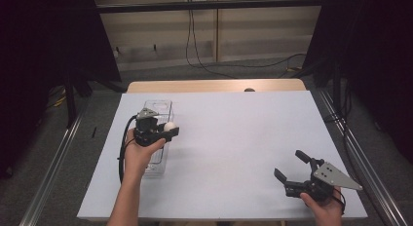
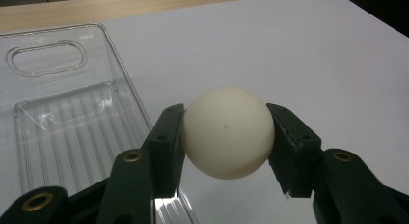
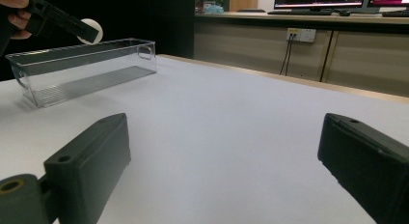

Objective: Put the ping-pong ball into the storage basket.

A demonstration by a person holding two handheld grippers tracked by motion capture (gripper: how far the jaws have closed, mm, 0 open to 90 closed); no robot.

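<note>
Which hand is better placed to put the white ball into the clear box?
Left. The left gripper already holds the white ball between its jaws, right beside the clear box. The right gripper rests far across the table, jaws open with nothing between them.

**Materials and surfaces on the table**

The ball (image 2: 226, 132) looks smooth, matt, cream-white plastic. The bin (image 2: 62, 113) is clear, glossy plastic with a ribbed floor. The left gripper (image 2: 226, 151) has matt black jaws with brass-coloured rivets. The table (image 1: 234, 133) has a matt white top and a wood edge.
</note>
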